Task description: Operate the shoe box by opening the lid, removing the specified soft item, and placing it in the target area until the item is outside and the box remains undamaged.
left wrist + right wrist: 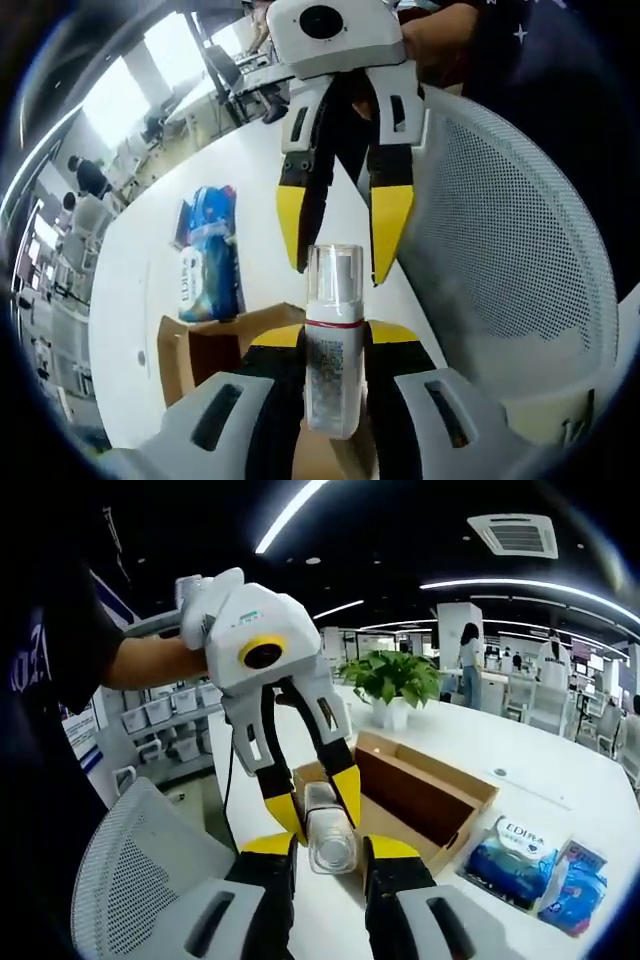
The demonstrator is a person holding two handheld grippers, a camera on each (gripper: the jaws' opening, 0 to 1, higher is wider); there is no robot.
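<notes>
The left gripper (335, 345) is gripping a bottle (333, 350) above the open box (420, 795); right gripper's (325, 855) open, empty jaws are closing in for handover

Bottle (330, 832): between both grippers' fingers, above the counter's (560, 765) edge.
Open box (415, 795): on the counter, behind the bottle.
Packs (515, 860): beside the box.
Plant (392, 680): behind the box.
Chair (140, 865): before the counter.

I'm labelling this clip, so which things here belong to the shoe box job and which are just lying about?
Job: open box; bottle, clamped in the left gripper; open right gripper at its cap.
Lying about: blue packs; potted plant; mesh chair.
</notes>
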